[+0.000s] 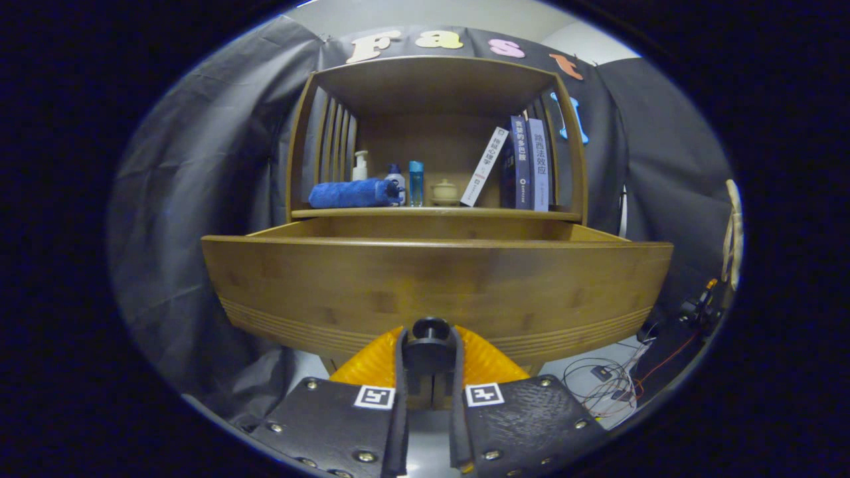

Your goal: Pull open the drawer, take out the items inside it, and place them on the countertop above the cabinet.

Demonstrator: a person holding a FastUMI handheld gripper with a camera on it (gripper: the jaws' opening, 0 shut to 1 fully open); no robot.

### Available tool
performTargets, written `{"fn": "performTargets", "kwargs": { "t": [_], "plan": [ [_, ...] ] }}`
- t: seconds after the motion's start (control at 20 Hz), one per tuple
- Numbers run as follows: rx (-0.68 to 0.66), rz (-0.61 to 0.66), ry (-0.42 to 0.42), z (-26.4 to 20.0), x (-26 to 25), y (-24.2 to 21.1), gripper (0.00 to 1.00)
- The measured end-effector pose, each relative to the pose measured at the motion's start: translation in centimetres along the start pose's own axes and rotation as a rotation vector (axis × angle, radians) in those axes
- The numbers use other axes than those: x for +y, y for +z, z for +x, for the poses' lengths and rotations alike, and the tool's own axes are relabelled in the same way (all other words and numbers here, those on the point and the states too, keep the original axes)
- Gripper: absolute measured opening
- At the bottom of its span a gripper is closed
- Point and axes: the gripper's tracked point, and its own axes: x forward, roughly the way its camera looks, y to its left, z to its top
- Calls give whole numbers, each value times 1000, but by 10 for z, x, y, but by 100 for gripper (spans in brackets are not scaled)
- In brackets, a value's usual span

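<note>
The wooden drawer (pixel 435 282) of the cabinet stands pulled out toward me, its broad front panel spanning the space just ahead of the fingers. My gripper (pixel 430 348) is shut on the drawer's dark round knob (pixel 430 330), which sits between the two fingertips low on the panel. The drawer's inside is hidden behind its front panel. Above the drawer runs the countertop (pixel 438 213), which carries a rolled blue towel (pixel 353 194), a white pump bottle (pixel 360 166), a blue bottle (pixel 416 184), a small beige pot (pixel 445 192) and several books (pixel 524 162).
A shelf frame with slatted sides (pixel 335 143) roofs the countertop. Loose cables (pixel 611 382) and a small device lie on the floor to the right of the cabinet. Dark cloth hangs on both sides.
</note>
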Motion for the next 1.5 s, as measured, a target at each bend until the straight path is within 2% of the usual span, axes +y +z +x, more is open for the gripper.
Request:
{"fn": "performTargets", "kwargs": {
  "t": [0.2, 0.3, 0.4, 0.55, 0.6, 0.8, 1.0, 1.15, 1.35, 1.5],
  "plan": [
    [17, -23, 15, -8, 0, -5, 24],
    [20, 18, 31, -13, -1, 2, 32],
    [-52, 12, -14, -22, -15, 29, 51],
    [-102, -25, -22, -41, -22, 66, 78],
    [-113, -24, -21, -43, -21, 79, 80],
    [-151, 1, -67, -44, -36, 135, 97],
    [-123, 39, -97, -20, -45, 171, 98],
    [-78, 28, -87, 8, -40, 181, 98],
    [18, -15, -62, 44, -28, 171, 98],
    [120, -53, -56, 70, -21, 147, 98]
  ]
}}
